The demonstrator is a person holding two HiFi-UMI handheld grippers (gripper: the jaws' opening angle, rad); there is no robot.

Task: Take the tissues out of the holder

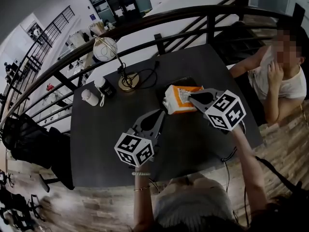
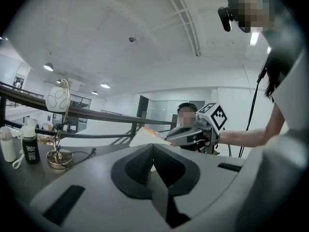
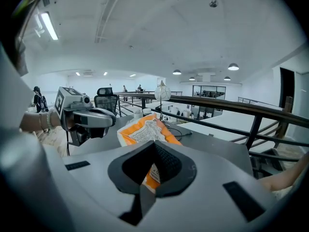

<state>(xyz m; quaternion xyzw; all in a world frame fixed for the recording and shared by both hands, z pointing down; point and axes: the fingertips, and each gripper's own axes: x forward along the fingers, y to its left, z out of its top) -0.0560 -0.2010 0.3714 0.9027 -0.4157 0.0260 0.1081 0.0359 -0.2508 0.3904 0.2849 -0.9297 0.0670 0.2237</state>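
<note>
Lift level with both grips firm, so the soft tissue pack (image 1: 175,103) does not twist. The left gripper (image 1: 163,112) seems pinched shut on its left end (its own view is poor); the right gripper (image 1: 189,98) is clamped on its right side. Orange and white, crinkled, it hangs above the dark table (image 1: 120,144).

Your head camera looks steeply down on the dark table (image 1: 106,149) from close above. The 2 gripper cameras ride low, nearly level, facing each other: the left sees your right gripper (image 2: 169,139), the right your left gripper (image 3: 114,120). All 3 share the orange tissue pack (image 1: 179,100).
</note>
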